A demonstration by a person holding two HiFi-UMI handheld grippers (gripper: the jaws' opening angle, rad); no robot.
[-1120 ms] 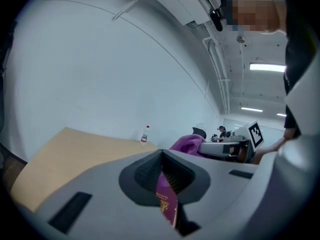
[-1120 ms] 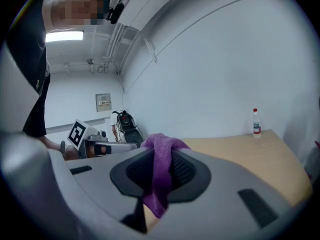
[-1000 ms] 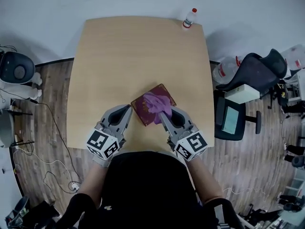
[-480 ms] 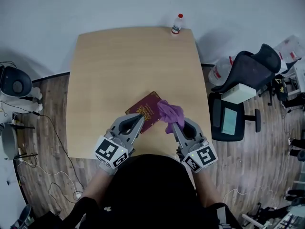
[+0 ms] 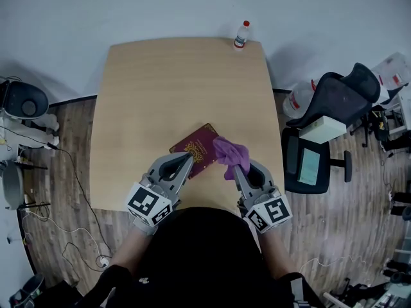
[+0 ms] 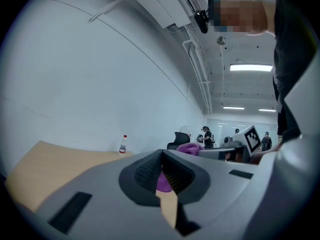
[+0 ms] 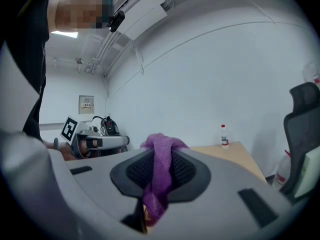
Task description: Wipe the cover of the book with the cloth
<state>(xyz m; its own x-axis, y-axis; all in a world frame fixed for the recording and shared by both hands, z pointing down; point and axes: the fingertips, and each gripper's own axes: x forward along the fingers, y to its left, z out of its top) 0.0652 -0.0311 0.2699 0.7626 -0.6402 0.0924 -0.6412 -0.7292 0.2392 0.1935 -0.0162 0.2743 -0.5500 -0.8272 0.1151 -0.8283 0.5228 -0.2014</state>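
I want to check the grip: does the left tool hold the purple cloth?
No, the jaws of the right tool pinch the purple cloth.

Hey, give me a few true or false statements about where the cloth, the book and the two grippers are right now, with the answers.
1. The right gripper is clamped on the purple cloth. True.
2. The cloth covers the whole book. False: it sits at the book's right side, and most of the dark red cover shows.
3. A bottle stands at the far edge of the table. True.
4. The left gripper grips the cloth too. False: its jaws are together with no cloth between them, by the book's near edge.
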